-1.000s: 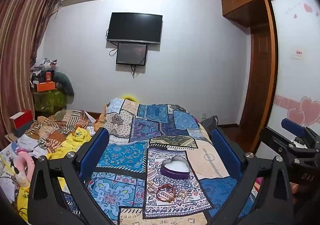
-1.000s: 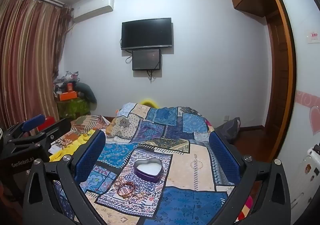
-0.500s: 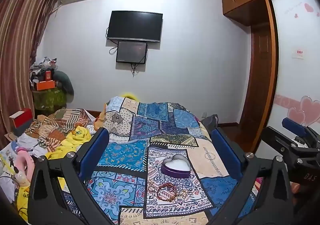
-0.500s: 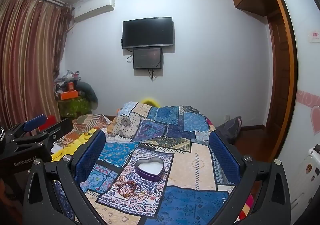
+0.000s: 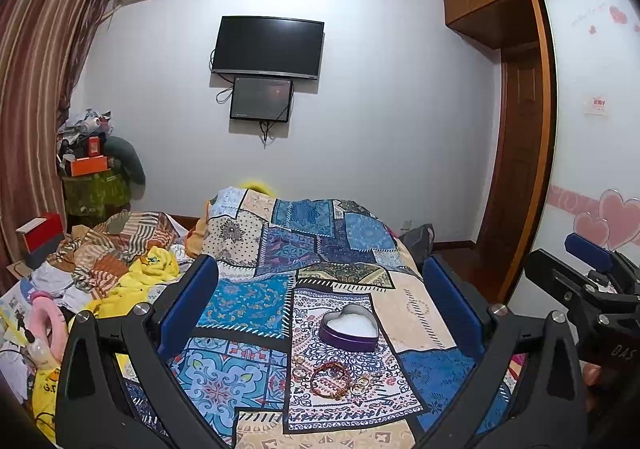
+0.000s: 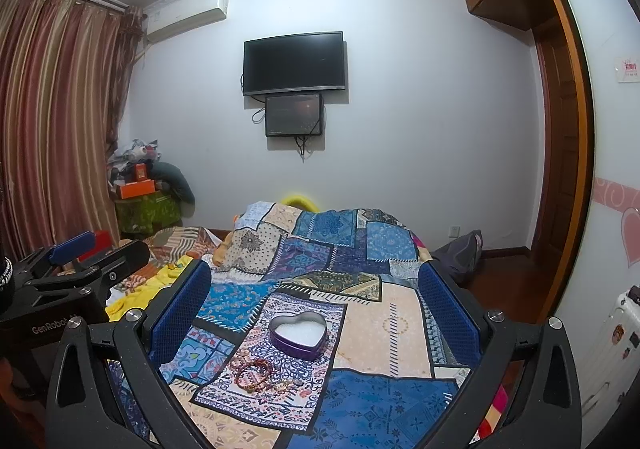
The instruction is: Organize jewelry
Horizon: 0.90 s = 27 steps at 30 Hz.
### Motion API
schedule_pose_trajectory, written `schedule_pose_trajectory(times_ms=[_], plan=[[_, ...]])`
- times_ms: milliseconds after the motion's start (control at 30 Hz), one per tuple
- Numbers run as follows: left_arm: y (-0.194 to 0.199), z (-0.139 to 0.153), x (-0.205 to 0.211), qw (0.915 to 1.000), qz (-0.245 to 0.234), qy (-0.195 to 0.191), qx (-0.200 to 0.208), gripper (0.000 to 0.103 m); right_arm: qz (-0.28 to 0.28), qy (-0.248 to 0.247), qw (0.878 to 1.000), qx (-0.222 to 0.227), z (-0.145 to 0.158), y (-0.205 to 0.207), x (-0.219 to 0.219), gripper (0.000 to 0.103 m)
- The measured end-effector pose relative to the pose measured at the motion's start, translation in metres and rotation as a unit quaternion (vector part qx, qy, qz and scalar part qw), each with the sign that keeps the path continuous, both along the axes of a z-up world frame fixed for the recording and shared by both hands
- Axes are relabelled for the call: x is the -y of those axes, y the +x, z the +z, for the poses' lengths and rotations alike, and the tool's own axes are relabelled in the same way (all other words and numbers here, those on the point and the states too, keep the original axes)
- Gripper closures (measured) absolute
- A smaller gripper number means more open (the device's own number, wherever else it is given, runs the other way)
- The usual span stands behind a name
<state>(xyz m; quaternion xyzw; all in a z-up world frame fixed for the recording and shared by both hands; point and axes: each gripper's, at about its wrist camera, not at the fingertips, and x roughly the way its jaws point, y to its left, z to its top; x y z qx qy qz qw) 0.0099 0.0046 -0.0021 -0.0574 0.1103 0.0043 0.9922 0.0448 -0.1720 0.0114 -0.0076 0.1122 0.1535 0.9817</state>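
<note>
Beaded bracelets (image 5: pixel 331 374) and small gold rings (image 5: pixel 362 383) lie heaped on the patchwork bedspread (image 5: pixel 248 301), just in front of the open heart-shaped tin (image 5: pixel 349 328). I judge them light, loose and slippery: strands will sag and rings may slip, so I would pinch one bracelet across its band at the outer edge of the heap, clear of the soft cloth. My left gripper (image 5: pixel 320 305) is spread wide, empty, touching nothing. My right gripper (image 6: pixel 314 301) is likewise wide and empty, above the bed.
</note>
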Motion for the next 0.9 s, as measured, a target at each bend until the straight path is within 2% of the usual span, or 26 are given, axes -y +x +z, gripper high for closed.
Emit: schedule_pose_trajectory(times_ms=[900], plan=[[0.0012, -0.0008, 0.0018, 1.0000, -0.001, 0.003, -0.005, 0.000, 0.003, 0.000, 1.000, -0.003, -0.0031, 0.0014, 0.0008, 0.000]])
